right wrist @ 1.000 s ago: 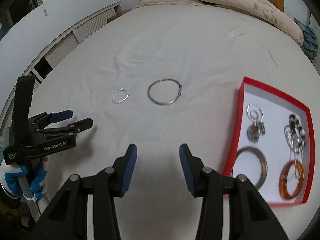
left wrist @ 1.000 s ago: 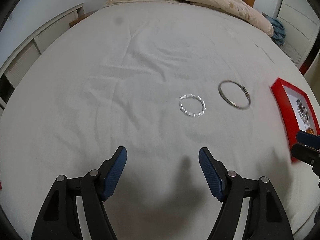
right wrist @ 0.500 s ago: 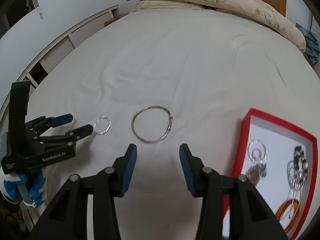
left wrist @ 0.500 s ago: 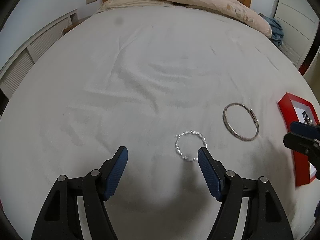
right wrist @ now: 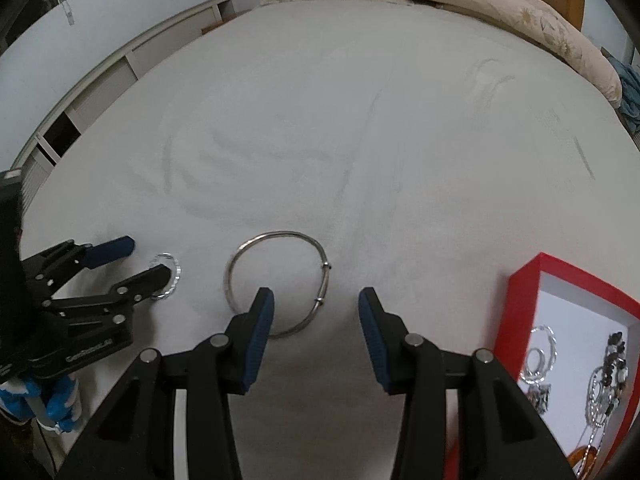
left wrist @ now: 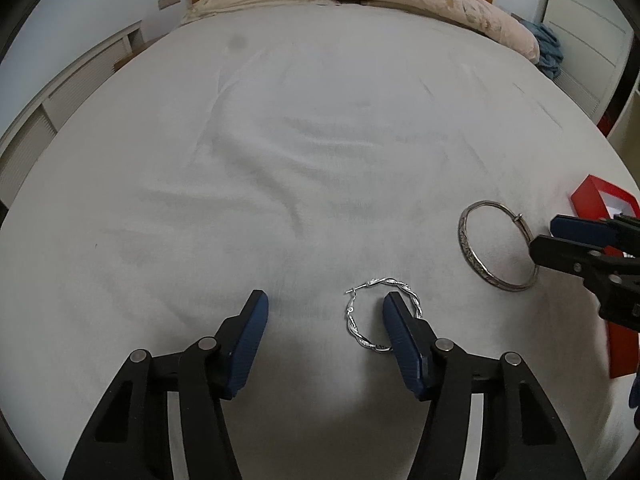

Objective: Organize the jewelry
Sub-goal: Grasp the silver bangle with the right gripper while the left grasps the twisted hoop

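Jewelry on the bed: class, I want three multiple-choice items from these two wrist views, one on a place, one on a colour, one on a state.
1. Where does the twisted silver hoop earring lie?
A. In the red box
B. On the white bedsheet, at the left gripper
C. On the pillow

2. What colour is the jewelry box's rim?
A. Red
B. Green
C. Black

3. How does the right gripper stand at the silver bangle?
A. Shut on it
B. Open, one finger over the bangle's ring
C. Lifting it clear

Answers: 1 B, the earring rests on the sheet against that gripper's right finger. 2 A, the walls are bright red. 3 B, the pads stand apart and the bangle lies flat.
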Motion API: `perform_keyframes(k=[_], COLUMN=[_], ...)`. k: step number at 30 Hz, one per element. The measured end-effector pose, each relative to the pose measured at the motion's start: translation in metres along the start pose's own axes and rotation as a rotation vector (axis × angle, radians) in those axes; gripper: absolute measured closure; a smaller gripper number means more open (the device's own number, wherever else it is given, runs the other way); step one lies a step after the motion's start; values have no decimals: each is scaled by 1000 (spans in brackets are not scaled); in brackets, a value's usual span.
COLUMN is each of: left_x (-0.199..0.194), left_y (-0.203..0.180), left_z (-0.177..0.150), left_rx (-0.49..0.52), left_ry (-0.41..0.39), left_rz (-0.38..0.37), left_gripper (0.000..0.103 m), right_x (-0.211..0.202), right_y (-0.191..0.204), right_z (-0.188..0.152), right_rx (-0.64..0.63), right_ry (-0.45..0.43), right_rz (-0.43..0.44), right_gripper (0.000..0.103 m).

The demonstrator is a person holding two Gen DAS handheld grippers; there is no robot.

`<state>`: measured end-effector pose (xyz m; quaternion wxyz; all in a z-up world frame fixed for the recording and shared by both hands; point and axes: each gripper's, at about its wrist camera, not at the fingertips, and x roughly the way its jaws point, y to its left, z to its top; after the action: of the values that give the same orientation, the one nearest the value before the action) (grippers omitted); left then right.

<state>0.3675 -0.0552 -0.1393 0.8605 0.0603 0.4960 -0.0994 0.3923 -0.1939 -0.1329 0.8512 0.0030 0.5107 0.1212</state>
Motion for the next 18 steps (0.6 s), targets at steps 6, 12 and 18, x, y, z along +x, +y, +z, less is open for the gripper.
perform_keyframes(k=[6,12,18], left_x=[4,6,6], left_y=[-2,-3,-9], left_z=[-1,0,-1], left_rx=[44,64,84], left_ry=[-3,-22,-38], left_rz=[10,23,23], left_gripper=[45,49,66], right_x=[17,29,36], right_y=[-1,6,14], right_z=[7,13,13], right_rx=[-12,-45,-88], right_ry=[17,19,18], right_rz=[-10,-22,-10], right_gripper=[62,72,91])
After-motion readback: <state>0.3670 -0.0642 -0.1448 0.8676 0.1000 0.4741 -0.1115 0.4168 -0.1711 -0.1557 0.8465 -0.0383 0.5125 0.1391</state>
